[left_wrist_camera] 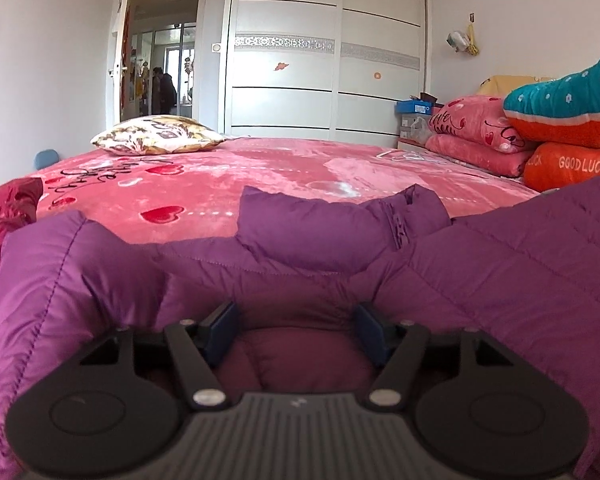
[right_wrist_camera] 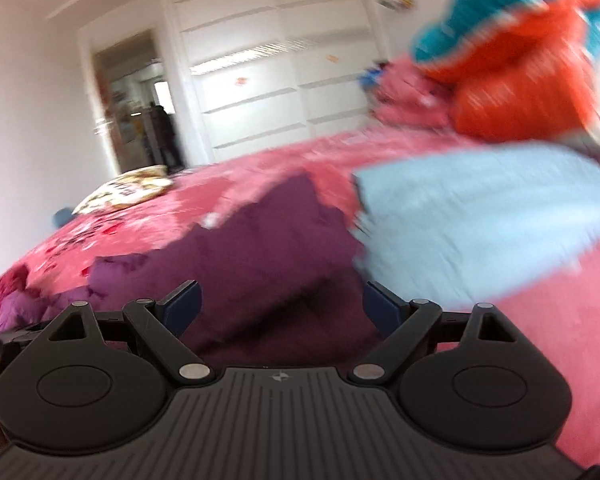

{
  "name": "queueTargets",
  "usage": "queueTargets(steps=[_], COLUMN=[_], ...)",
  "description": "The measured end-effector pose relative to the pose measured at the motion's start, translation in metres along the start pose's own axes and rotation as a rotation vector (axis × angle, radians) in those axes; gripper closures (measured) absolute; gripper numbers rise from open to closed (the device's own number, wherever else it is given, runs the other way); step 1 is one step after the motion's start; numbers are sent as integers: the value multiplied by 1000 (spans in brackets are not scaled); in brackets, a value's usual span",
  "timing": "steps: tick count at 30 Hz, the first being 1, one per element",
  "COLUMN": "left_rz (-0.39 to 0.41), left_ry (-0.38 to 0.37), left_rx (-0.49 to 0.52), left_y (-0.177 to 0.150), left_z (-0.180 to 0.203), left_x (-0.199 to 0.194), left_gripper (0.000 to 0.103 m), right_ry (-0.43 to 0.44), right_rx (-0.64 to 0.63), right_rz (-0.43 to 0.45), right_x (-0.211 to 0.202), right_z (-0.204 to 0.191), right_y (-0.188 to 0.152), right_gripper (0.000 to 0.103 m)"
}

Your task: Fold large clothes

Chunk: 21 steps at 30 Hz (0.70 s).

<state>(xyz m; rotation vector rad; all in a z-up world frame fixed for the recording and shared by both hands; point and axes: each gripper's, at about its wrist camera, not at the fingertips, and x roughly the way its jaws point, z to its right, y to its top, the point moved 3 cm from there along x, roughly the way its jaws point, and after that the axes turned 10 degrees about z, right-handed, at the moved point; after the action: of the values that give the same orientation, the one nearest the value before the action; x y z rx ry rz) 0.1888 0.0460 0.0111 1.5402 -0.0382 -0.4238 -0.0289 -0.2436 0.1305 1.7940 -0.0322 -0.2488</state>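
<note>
A purple quilted down jacket [left_wrist_camera: 320, 248] lies spread on the pink bed, its collar toward the far side. My left gripper [left_wrist_camera: 296, 330] is open, low over the jacket's near part, with purple fabric between the fingers [left_wrist_camera: 220, 332] but not pinched. In the blurred right wrist view the jacket [right_wrist_camera: 252, 256] lies ahead. My right gripper [right_wrist_camera: 280, 306] is open and empty just above the jacket's near edge.
A pink heart-print blanket [left_wrist_camera: 228, 180] covers the bed. A patterned pillow [left_wrist_camera: 156, 136] lies at the far left. Stacked pink, orange and teal bedding [left_wrist_camera: 560, 132] stands at the right. A light blue folded item [right_wrist_camera: 480, 220] lies right of the jacket. A red garment [left_wrist_camera: 4, 216] lies at the left edge.
</note>
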Motion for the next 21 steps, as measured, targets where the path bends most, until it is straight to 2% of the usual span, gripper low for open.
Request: queueTargets(steps=[6, 12, 14, 18, 21], left_rz=[-8, -13, -12, -11, -7], left_ry=[-16, -29, -31, -40, -50], left_rx=[-30, -52, -59, -74, -90], left_y=[-2, -4, -4, -5, -5], left_z=[-3, -6, -6, -8, -10], left_x=[1, 2, 2, 2, 1], left_gripper=[36, 35, 35, 35, 34], right_ry=[48, -3, -38, -46, -52], right_rx=[-68, -174, -204, -202, -226], right_rz=[8, -34, -57, -102, -175], right_x=[44, 92, 105, 121, 130], right_z=[-27, -38, -35, -29, -29], right_y=[11, -4, -11, -24, -37], right_gripper=[0, 0, 0, 0, 0])
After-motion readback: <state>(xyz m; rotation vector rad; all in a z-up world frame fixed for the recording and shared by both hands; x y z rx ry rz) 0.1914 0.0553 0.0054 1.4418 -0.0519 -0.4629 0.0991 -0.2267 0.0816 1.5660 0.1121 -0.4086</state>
